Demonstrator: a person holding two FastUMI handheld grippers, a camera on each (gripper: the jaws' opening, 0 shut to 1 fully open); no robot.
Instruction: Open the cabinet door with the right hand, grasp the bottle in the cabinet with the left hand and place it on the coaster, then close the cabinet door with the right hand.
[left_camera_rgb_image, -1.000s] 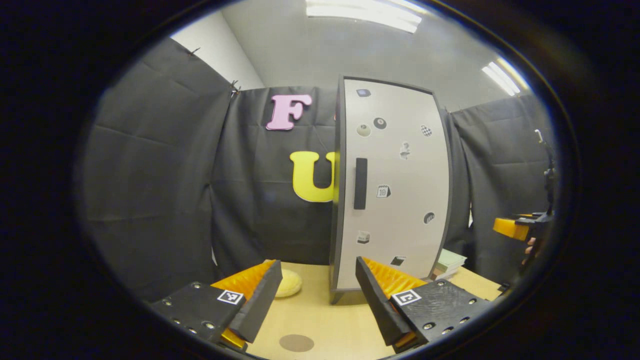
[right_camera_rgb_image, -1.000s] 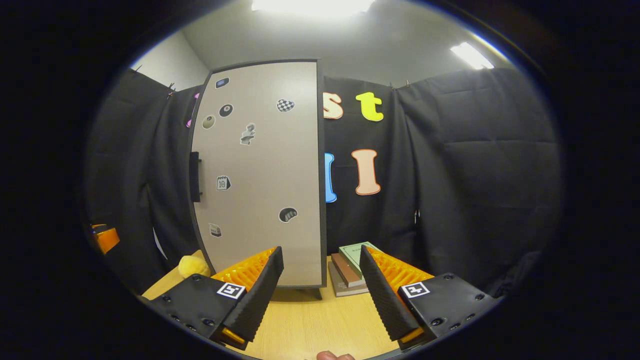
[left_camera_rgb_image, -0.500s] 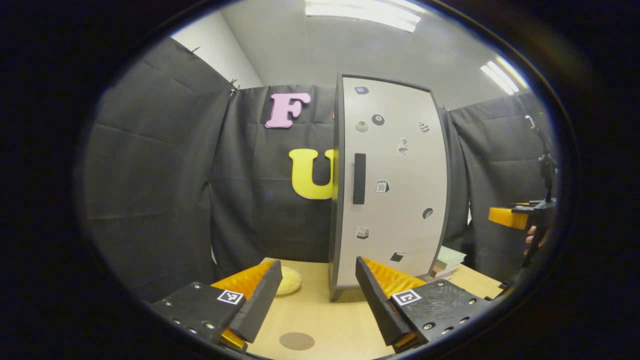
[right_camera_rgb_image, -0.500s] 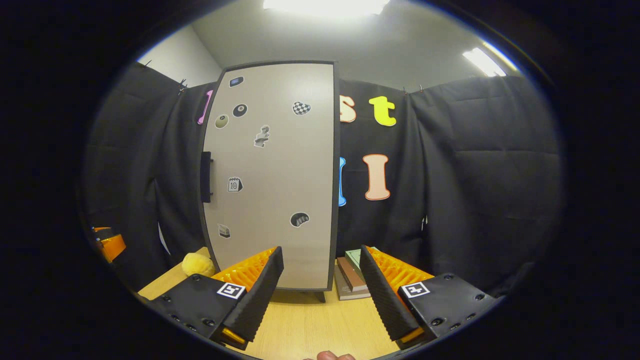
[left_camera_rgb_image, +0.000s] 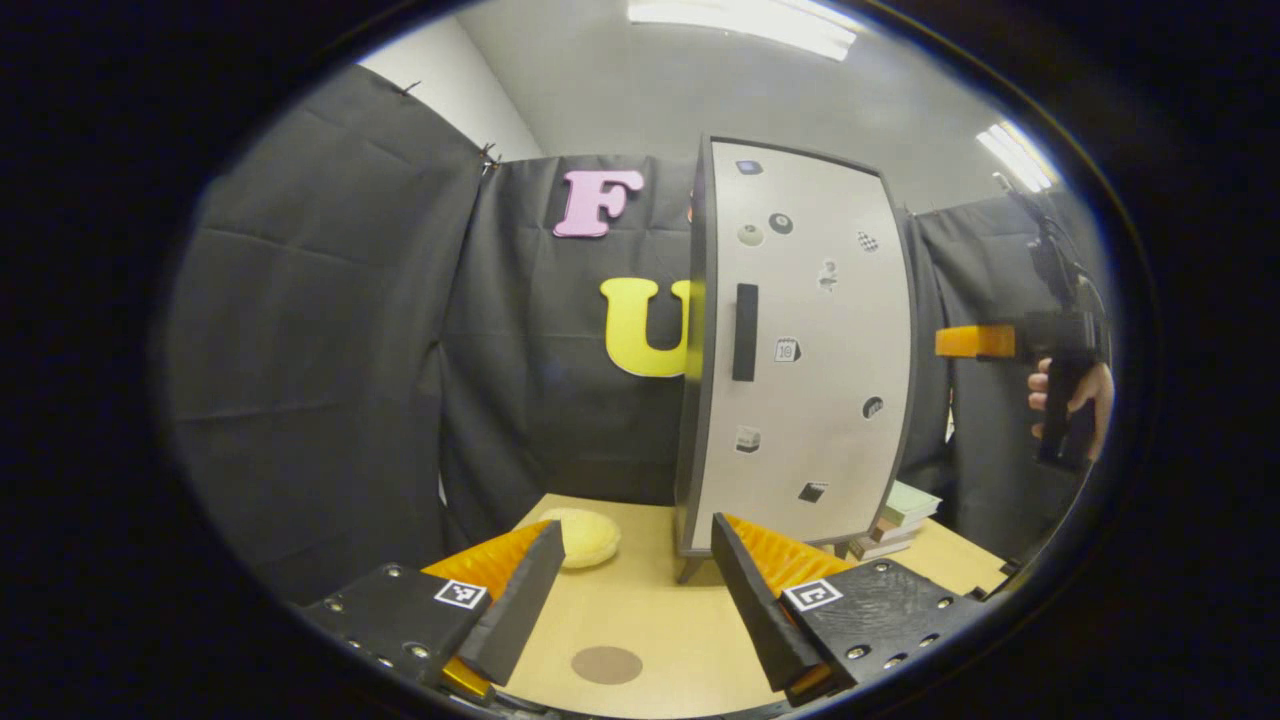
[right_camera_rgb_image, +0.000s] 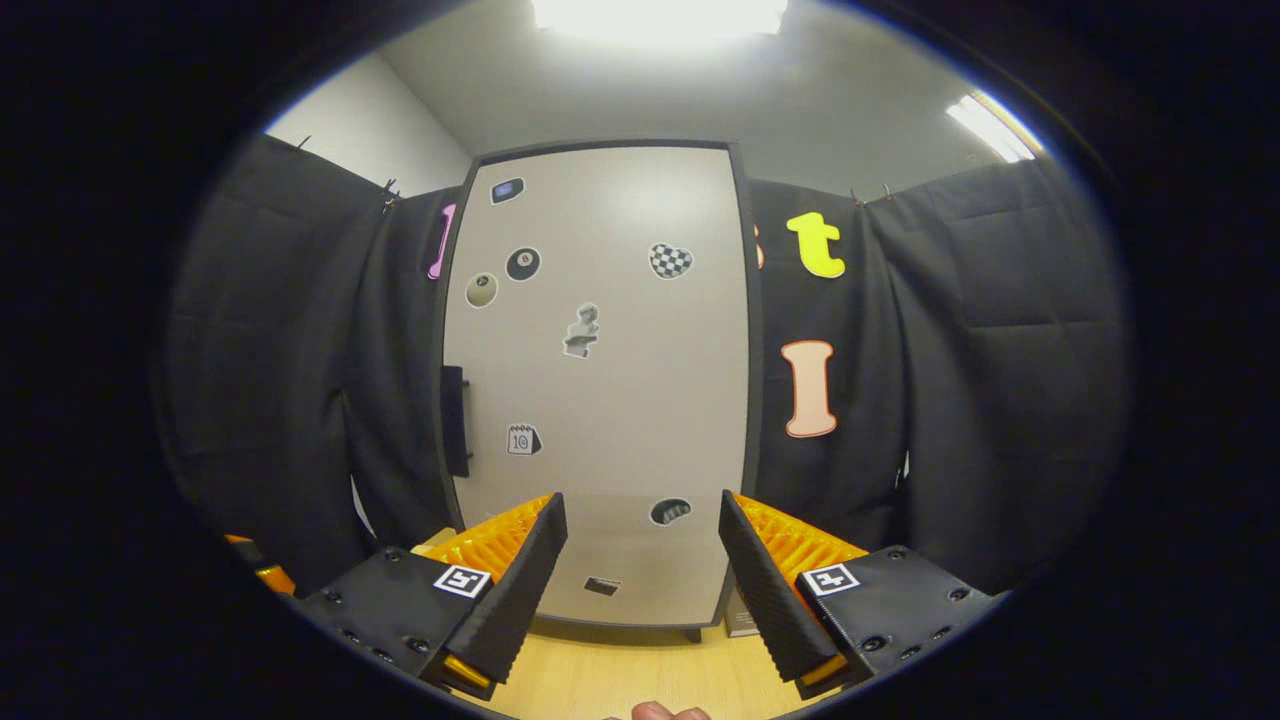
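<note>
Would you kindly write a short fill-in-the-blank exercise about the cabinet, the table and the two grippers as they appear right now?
1. The cabinet door is ____.
2. The door's dark handle sits near the door's ____ edge in the left gripper view.
3. The round brown coaster lies on the table between the fingers of the ____ gripper.
4. The right gripper has its jaws ____ and holds nothing.

Missing words: closed; left; left; open

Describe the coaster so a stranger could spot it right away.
Start at the tall grey cabinet standing on the wooden table. In front of it lies the coaster, a flat brown disc. The yellow plush farther back is rounded and pale.
</note>
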